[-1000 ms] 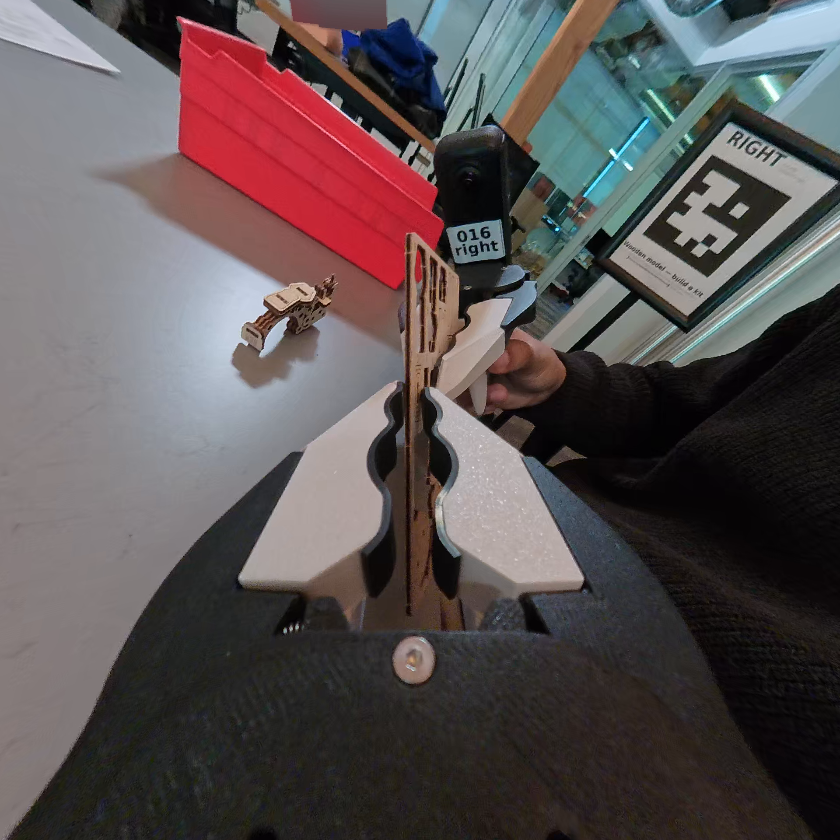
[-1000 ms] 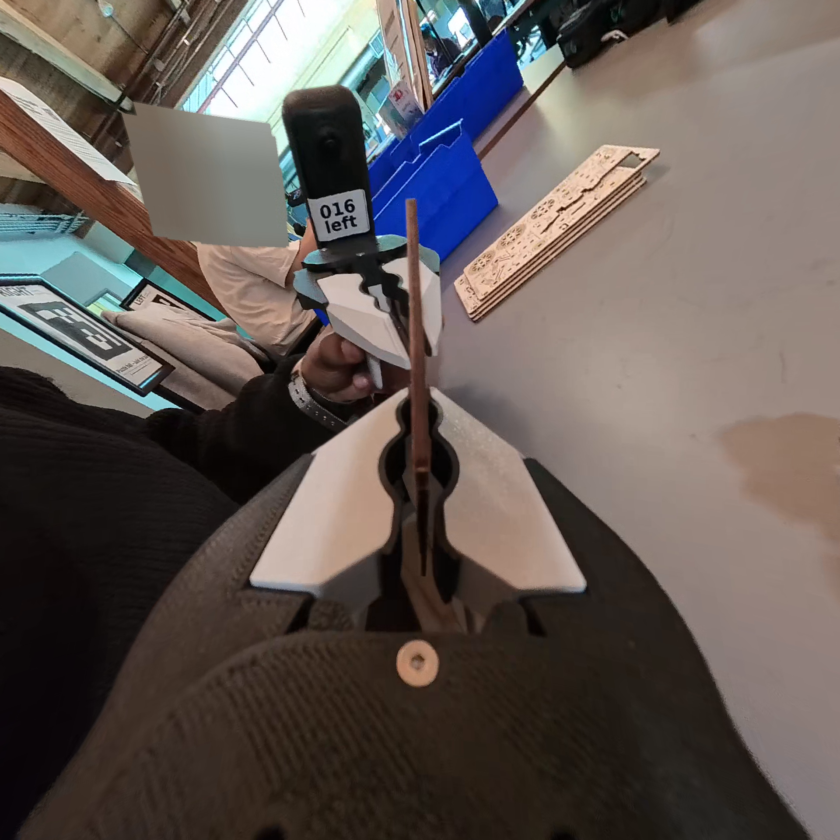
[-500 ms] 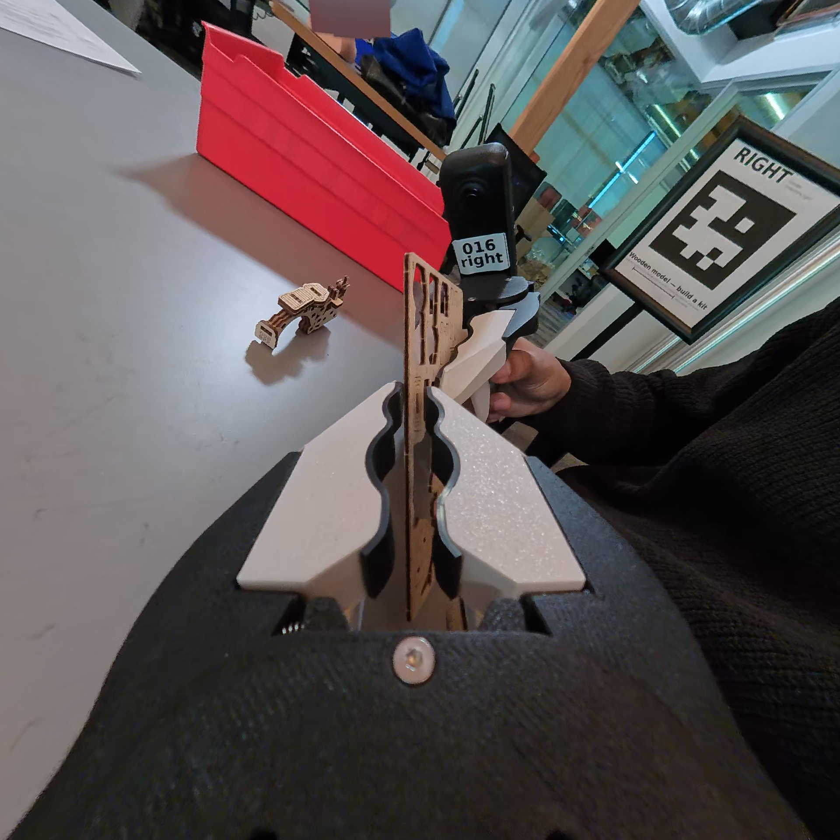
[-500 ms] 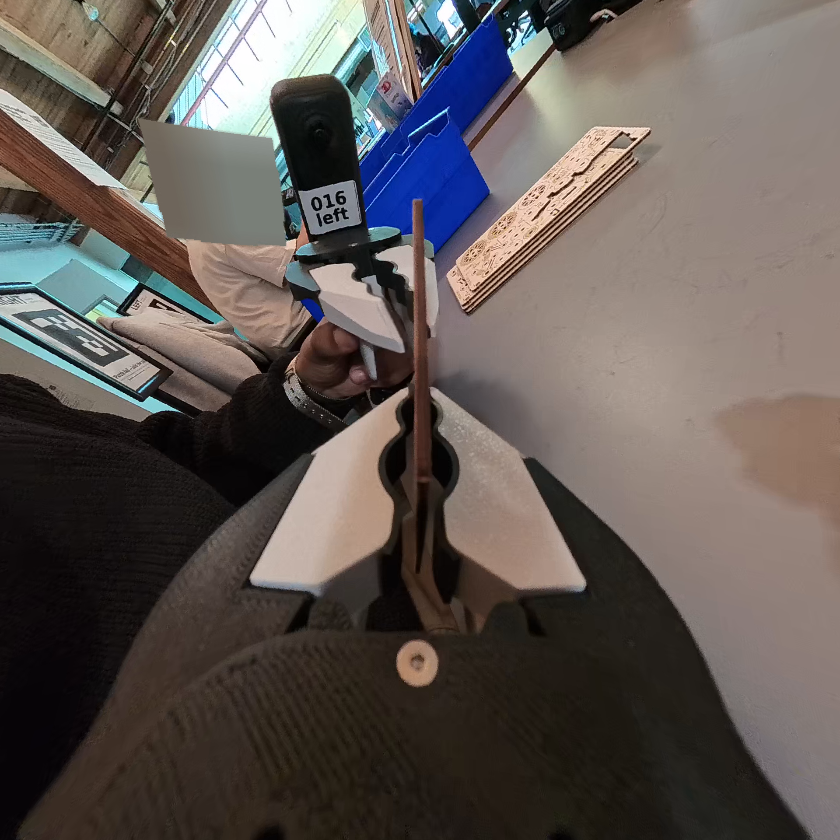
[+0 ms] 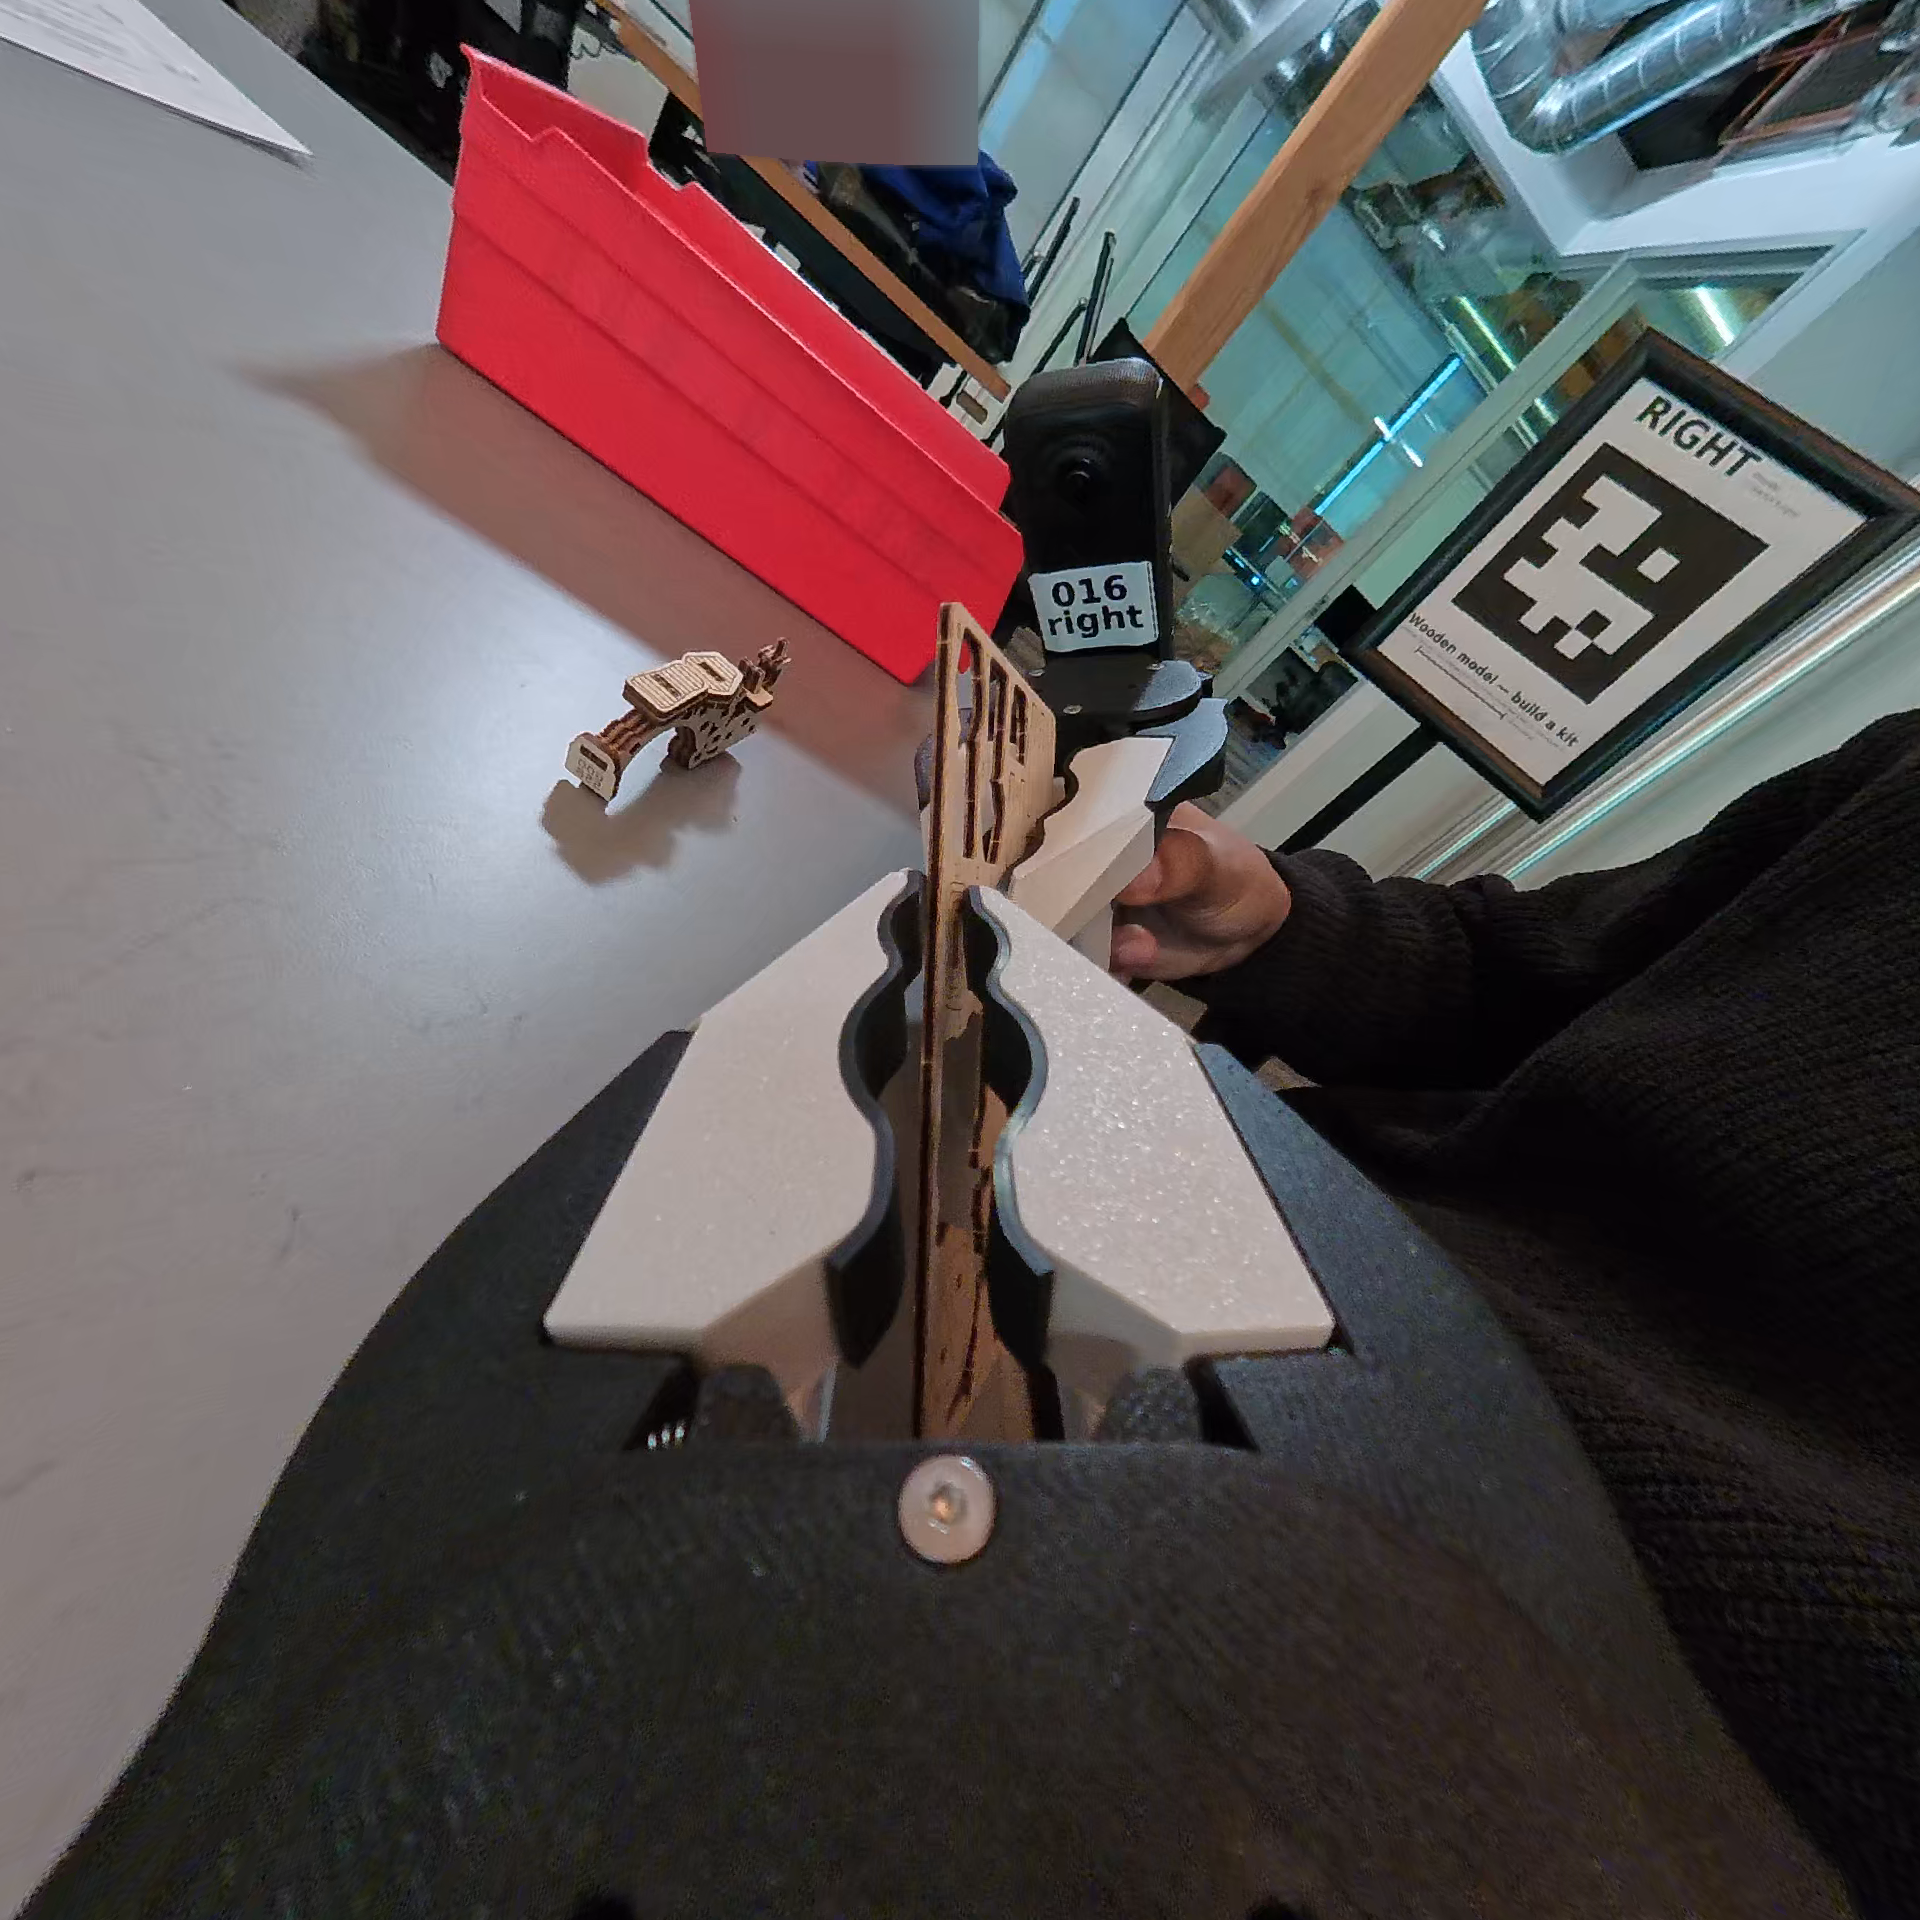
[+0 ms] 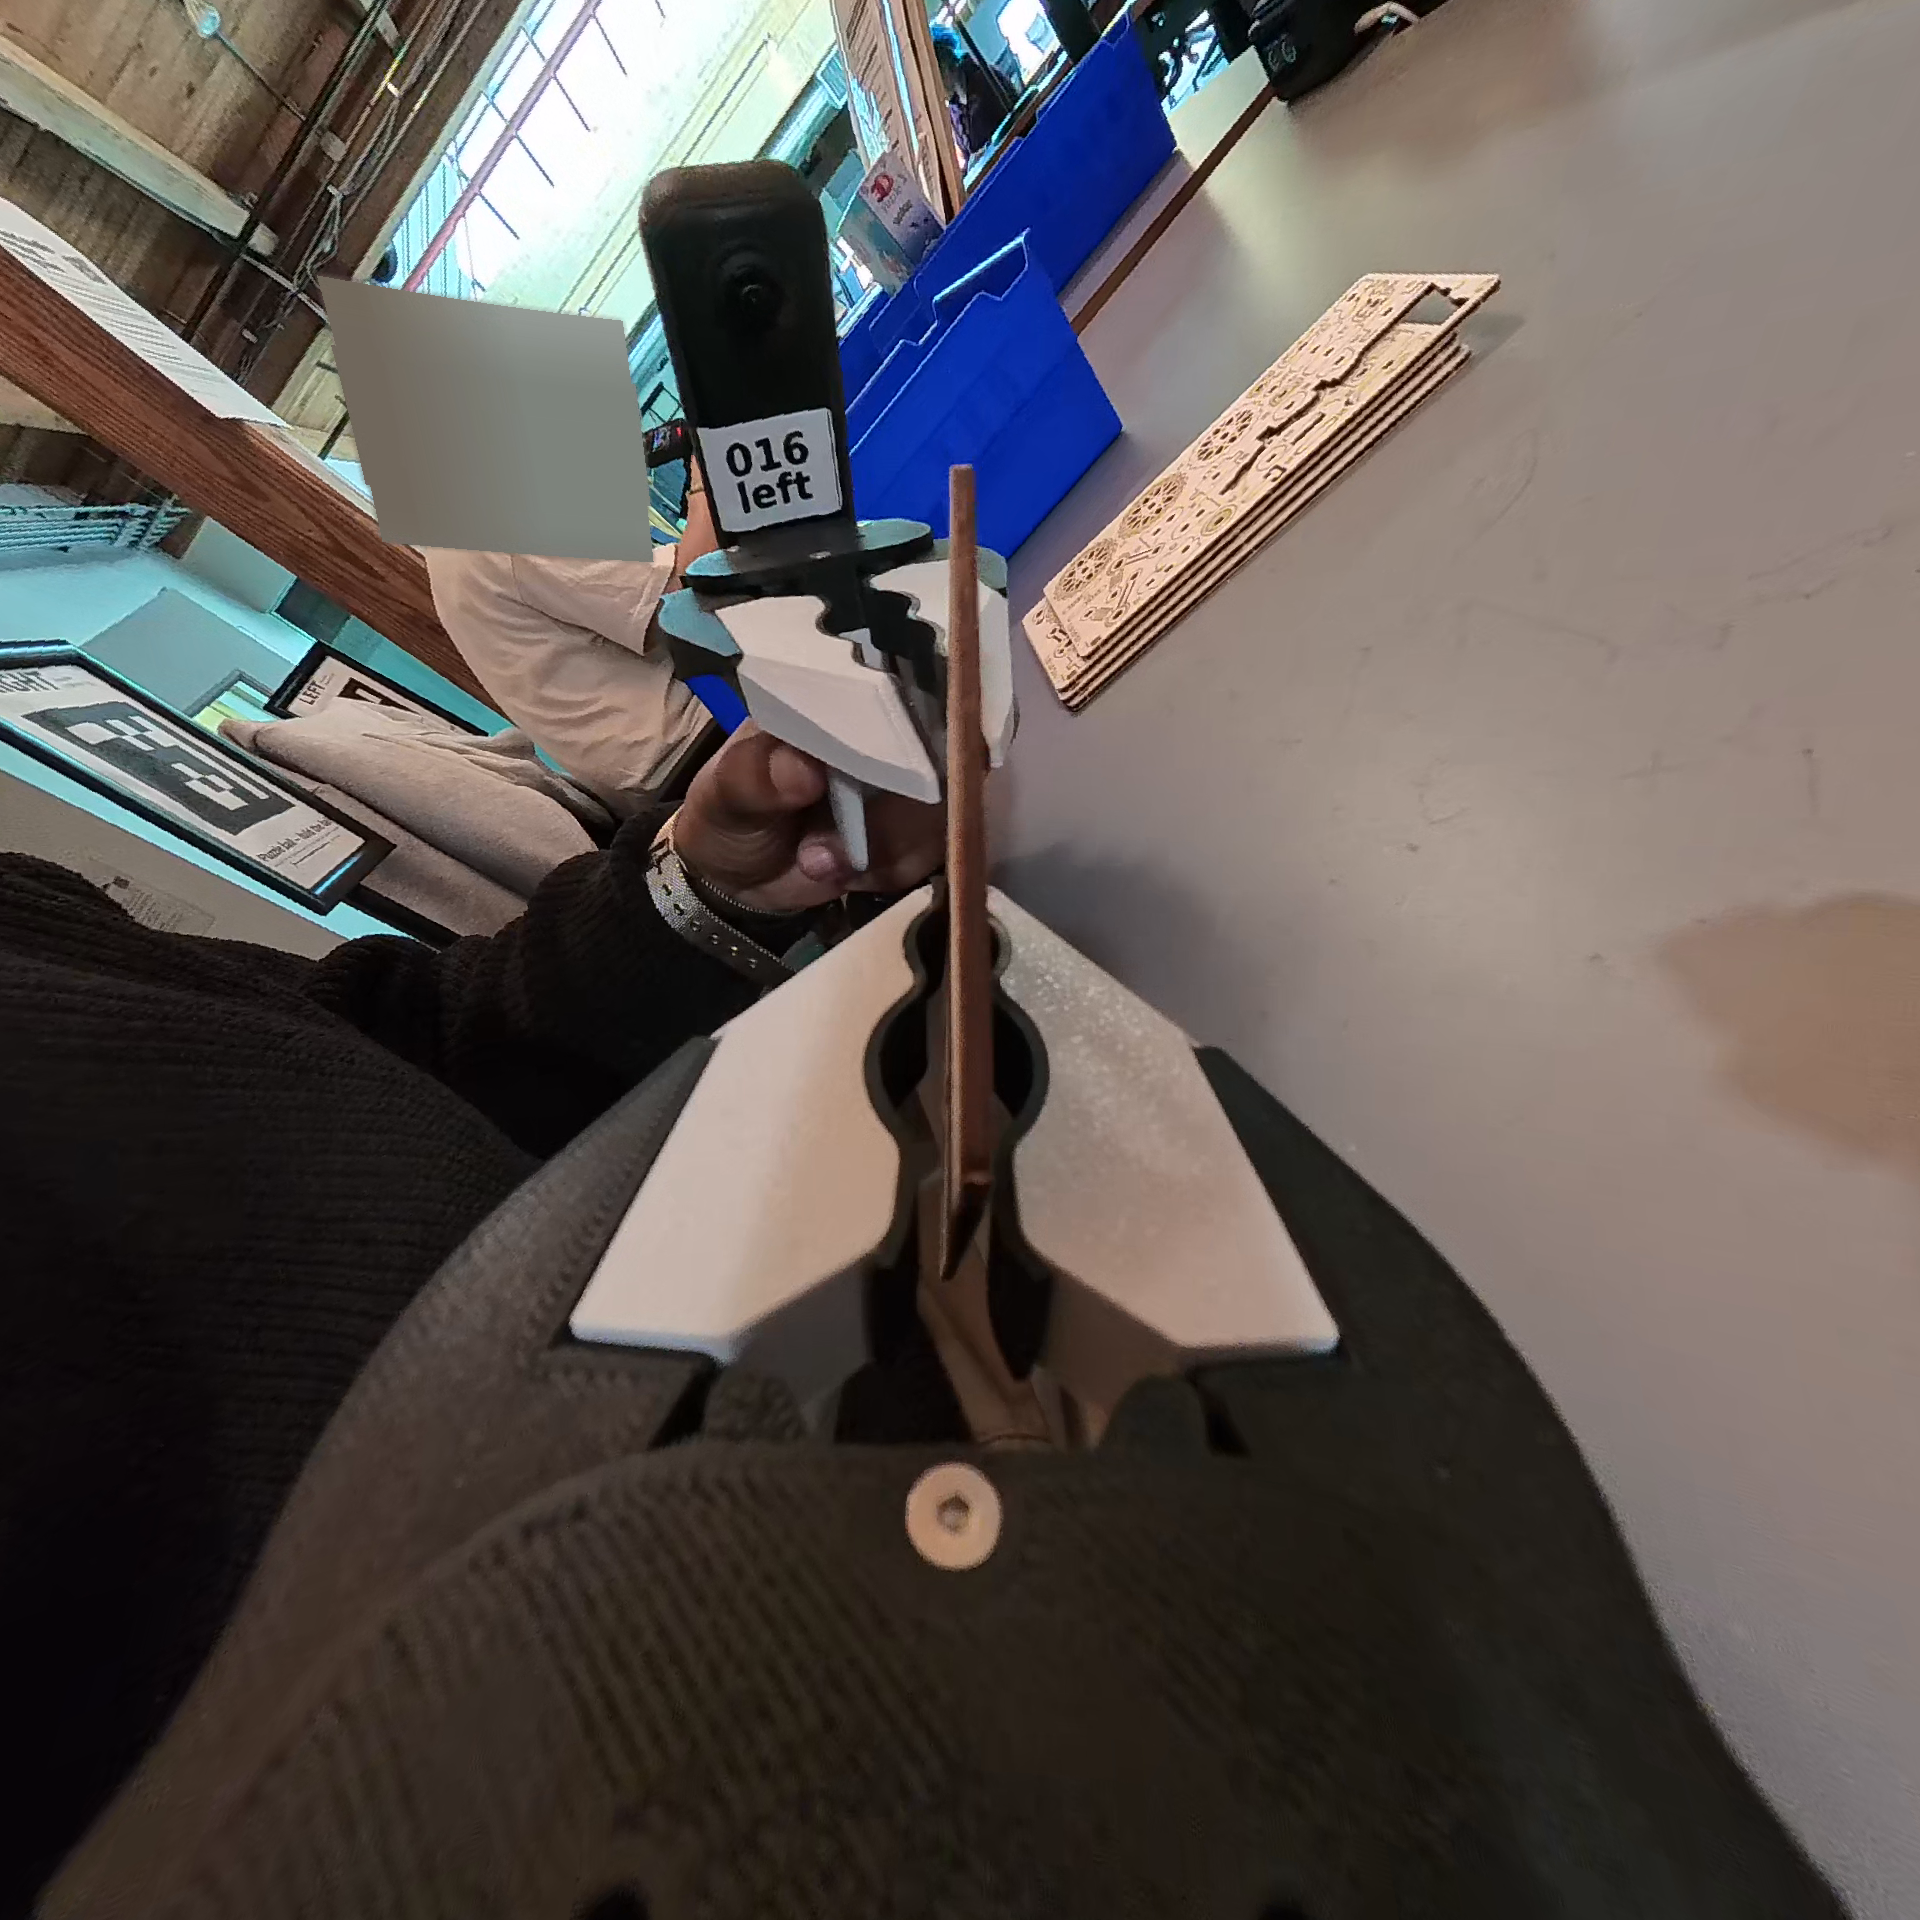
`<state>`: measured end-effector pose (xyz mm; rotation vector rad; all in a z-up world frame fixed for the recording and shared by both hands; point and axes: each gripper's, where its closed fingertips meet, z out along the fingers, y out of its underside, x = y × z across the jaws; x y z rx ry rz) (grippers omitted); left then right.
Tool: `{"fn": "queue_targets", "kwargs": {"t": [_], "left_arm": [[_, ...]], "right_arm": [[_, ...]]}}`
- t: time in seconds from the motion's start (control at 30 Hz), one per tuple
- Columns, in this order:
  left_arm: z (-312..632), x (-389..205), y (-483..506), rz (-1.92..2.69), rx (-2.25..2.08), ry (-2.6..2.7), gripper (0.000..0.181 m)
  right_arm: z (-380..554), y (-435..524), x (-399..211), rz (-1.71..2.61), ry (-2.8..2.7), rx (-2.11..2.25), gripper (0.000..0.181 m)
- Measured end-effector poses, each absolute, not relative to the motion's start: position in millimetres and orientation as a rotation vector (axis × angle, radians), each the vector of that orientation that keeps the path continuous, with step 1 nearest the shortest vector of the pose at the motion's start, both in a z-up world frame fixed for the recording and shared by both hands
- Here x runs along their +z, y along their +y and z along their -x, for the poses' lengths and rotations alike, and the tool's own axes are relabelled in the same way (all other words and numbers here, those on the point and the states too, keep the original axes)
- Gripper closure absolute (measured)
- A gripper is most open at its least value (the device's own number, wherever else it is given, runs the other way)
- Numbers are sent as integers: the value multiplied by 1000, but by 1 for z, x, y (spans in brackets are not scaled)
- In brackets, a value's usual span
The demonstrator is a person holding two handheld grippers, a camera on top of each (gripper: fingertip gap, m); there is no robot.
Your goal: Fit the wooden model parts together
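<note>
The job looked barely begun; one small wooden assembly (image 5: 681, 717) stood alone on the grey table (image 5: 260, 831), near the red bin (image 5: 717, 384), and a stack of uncut sheets (image 6: 1257, 488) lay far right by the blue bin (image 6: 977, 405). Both the left gripper (image 5: 945, 894) and the right gripper (image 6: 961, 925) were clamped on one thin wooden sheet (image 5: 971, 790), held above the table between them, edge-on to each camera; its long axis ran from one gripper to the other; no part looked freed yet.
</note>
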<state>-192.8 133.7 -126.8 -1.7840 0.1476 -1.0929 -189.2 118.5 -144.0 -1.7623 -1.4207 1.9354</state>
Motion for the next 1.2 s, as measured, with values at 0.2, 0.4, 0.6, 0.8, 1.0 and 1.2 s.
{"fn": "queue_targets", "kwargs": {"t": [0.2,0.4,0.6,0.8,1.0,1.2], "left_arm": [[194,-128,134,1793,-1065,158,177],[195,-128,135,1805,-988,183,176],[195,-129,135,1837,-891,216,176],[198,-138,139,1904,-781,221,179],[202,-135,140,1869,-860,157,178],[209,-129,137,1798,-1020,78,166]], "right_arm": [[190,119,-145,1766,-1416,1935,179],[190,119,-145,1766,-1415,1919,180],[191,120,-145,1768,-1413,1900,179],[191,120,-149,1790,-1415,1882,179],[194,125,-146,1796,-1350,1898,179],[192,135,-145,1808,-1284,1909,179]]}}
